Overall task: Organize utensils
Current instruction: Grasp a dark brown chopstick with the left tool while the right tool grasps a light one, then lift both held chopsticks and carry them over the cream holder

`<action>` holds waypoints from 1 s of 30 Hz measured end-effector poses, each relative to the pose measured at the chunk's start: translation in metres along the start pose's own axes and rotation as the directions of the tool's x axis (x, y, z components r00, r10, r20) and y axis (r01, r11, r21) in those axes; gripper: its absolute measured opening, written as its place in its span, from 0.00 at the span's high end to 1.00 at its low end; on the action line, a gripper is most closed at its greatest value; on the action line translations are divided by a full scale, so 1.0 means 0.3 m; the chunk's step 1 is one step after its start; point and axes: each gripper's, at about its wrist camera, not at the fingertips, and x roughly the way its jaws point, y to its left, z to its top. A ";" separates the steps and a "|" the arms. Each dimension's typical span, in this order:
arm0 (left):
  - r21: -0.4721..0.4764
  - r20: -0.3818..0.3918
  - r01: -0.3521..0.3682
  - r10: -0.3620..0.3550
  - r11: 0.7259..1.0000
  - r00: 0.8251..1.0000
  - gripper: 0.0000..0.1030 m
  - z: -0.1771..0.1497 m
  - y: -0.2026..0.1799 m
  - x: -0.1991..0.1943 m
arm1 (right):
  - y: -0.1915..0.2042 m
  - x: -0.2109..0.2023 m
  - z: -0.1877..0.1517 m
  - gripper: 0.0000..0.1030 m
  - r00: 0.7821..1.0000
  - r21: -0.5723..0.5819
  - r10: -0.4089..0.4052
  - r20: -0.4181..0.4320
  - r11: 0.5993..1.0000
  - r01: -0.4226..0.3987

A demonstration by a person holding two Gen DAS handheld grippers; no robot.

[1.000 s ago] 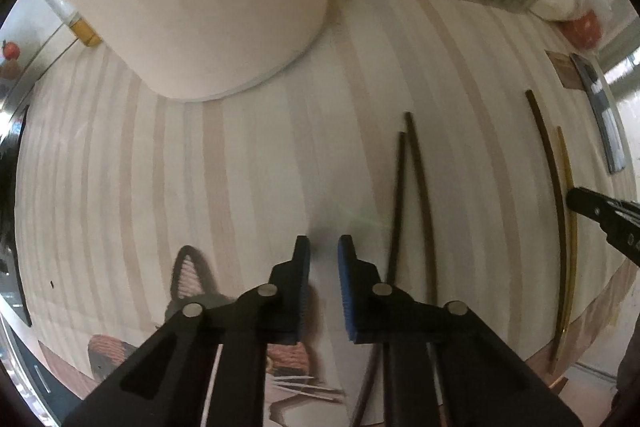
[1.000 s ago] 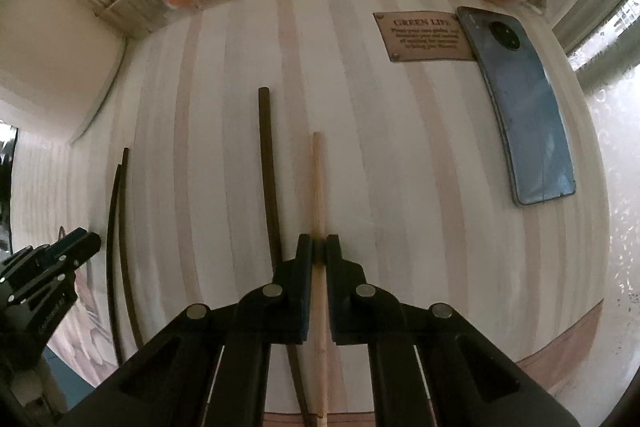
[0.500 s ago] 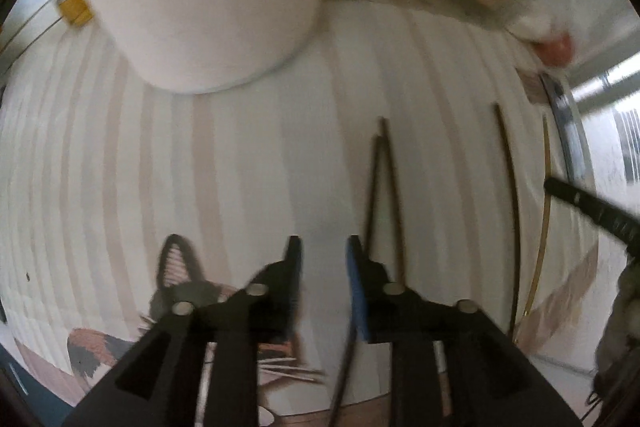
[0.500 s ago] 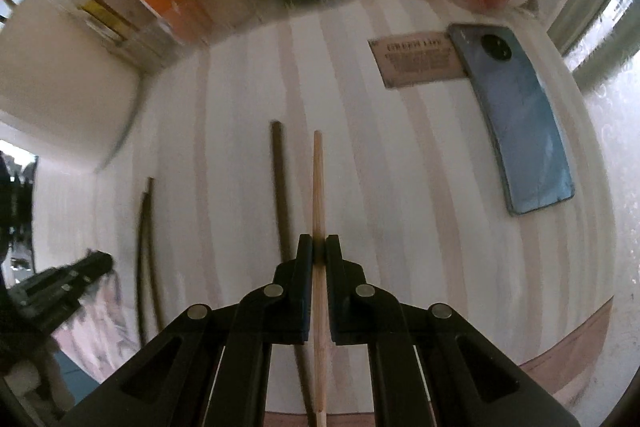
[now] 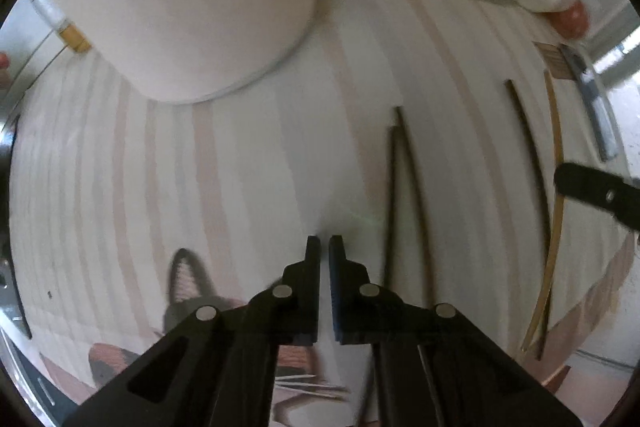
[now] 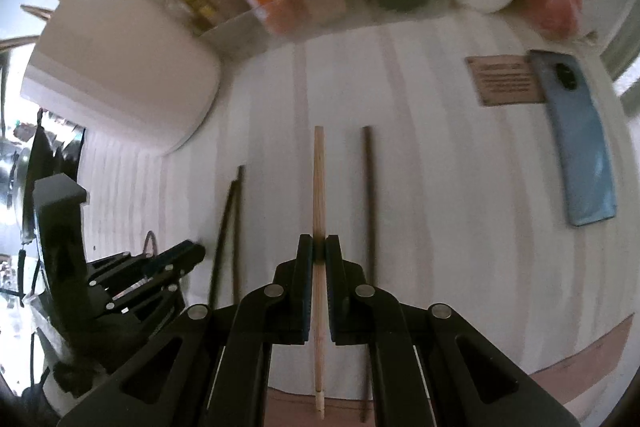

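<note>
Chopstick, light wood (image 6: pixel 319 187), is sitting clamped in the right gripper (image 6: pixel 319 251), long axis running up the frame's centre. Holder (image 6: pixel 120 75) is lying upper left. Left gripper (image 5: pixel 324 251) is hanging closed, empty, beside the dark pair (image 5: pixel 400 195).

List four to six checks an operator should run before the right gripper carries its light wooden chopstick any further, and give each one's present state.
1. Right gripper has its jaws shut on the light wooden chopstick: ok.
2. Chopstick is gripped near its middle, with length showing both ahead of and behind the jaws: ok.
3. Dark chopstick beside it lies apart from the held one, not caught: ok.
4. Left gripper is shut, nothing between its jaws, having just closed: ok.
5. Pair of dark chopsticks lies on the striped mat clear of the left gripper: ok.
6. Held chopstick fully off the mat: cannot tell.
</note>
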 end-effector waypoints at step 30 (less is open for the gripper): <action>-0.061 -0.006 0.007 -0.008 0.998 1.000 0.96 0.070 0.013 0.077 | 0.030 0.181 0.001 0.94 0.992 -0.001 -0.080 -0.099 0.997 0.080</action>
